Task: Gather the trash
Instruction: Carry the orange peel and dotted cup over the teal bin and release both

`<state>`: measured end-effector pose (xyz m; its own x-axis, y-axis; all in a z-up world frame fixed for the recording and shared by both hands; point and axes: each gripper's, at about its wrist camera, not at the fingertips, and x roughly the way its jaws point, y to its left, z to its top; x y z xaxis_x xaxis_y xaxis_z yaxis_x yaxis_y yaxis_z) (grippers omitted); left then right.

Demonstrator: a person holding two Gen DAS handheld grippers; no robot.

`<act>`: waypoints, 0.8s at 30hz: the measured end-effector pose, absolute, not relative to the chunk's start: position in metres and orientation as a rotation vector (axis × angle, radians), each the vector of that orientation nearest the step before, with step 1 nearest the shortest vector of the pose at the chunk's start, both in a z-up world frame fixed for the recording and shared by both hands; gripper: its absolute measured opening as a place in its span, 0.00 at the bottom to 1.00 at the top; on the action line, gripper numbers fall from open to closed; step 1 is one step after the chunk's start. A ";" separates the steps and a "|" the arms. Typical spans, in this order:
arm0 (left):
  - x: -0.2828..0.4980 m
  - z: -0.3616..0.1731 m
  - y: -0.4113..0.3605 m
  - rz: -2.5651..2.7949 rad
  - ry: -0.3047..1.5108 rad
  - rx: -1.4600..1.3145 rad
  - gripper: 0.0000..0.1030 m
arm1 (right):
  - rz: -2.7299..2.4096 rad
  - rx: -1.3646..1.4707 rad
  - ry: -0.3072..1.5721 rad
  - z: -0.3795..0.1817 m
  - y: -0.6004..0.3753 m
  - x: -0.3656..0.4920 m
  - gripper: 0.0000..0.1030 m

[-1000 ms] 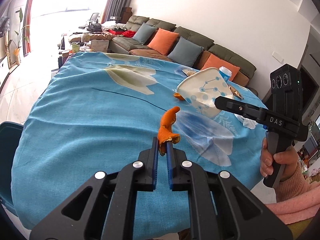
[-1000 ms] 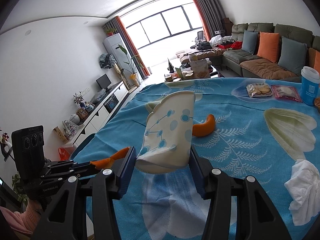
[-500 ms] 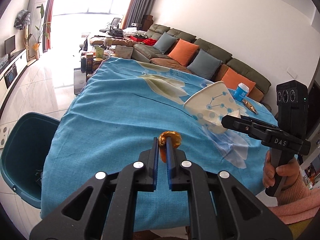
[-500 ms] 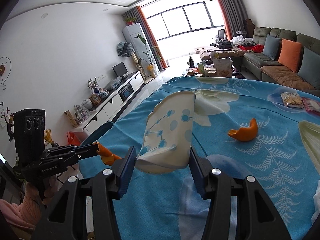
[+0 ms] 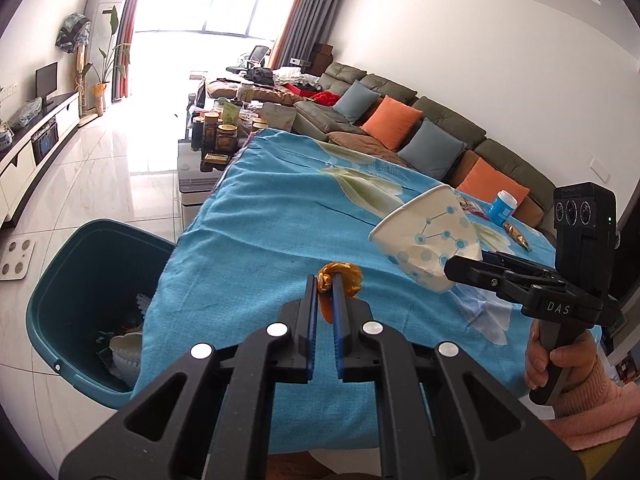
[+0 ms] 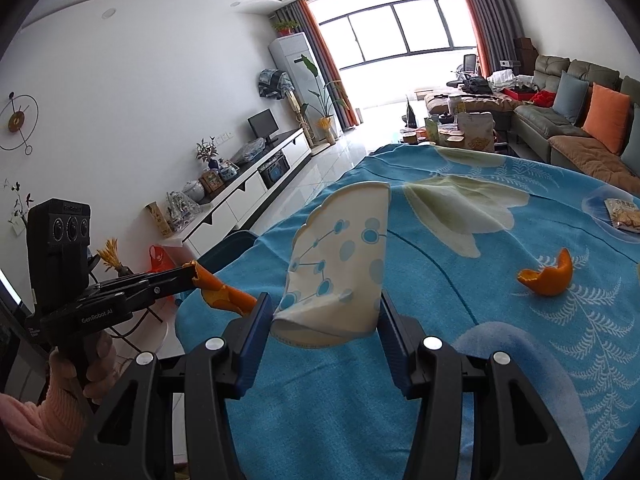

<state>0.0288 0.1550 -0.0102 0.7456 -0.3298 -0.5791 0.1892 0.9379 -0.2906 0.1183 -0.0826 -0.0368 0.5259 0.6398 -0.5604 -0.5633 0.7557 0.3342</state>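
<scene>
My left gripper (image 5: 325, 280) is shut on a curled piece of orange peel (image 5: 344, 276), held above the blue tablecloth (image 5: 260, 240) near its left edge. The same peel (image 6: 224, 296) shows at the left of the right wrist view. My right gripper (image 6: 324, 312) is shut on a crushed white paper cup with blue dots (image 6: 340, 264), also seen from the left wrist view as the cup (image 5: 428, 240). A teal trash bin (image 5: 56, 280) stands on the floor left of the table, with trash inside. Another orange peel (image 6: 548, 280) lies on the cloth.
A blue-lidded cup (image 5: 503, 208) and a small wrapper (image 5: 518, 236) sit at the table's far right. A snack packet (image 6: 622, 216) lies near the sofa side. A sofa with cushions (image 5: 400, 128), a low table with jars (image 5: 216, 136) and a TV cabinet (image 6: 248, 184) surround the table.
Both grippers have swung left across the table with their loads. The teal bin has come into the left wrist view, and the table's left edge is now close below the peel.
</scene>
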 end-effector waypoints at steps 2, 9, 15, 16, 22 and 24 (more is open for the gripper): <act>0.026 -0.009 0.163 -0.267 0.667 -0.228 0.07 | 0.736 0.107 0.719 -0.036 -0.075 0.118 0.49; 0.018 -0.001 0.190 -0.194 0.641 -0.246 0.07 | 0.799 0.085 0.734 -0.036 -0.047 0.121 0.49; 0.010 0.007 0.217 -0.125 0.612 -0.263 0.07 | 0.855 0.051 0.739 -0.033 -0.021 0.123 0.49; 0.009 0.008 0.222 -0.113 0.608 -0.266 0.07 | 0.864 0.045 0.740 -0.032 -0.017 0.124 0.49; 0.003 0.011 0.246 -0.051 0.593 -0.280 0.07 | 0.917 0.007 0.750 -0.031 0.010 0.125 0.49; 0.001 0.012 0.252 -0.034 0.591 -0.286 0.07 | 0.933 -0.005 0.753 -0.030 0.020 0.125 0.49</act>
<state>0.0009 0.2525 0.0116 0.8312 -0.1127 -0.5445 -0.0505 0.9599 -0.2758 0.1248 0.0201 -0.0304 0.3633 0.7231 -0.5875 -0.7265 0.6147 0.3072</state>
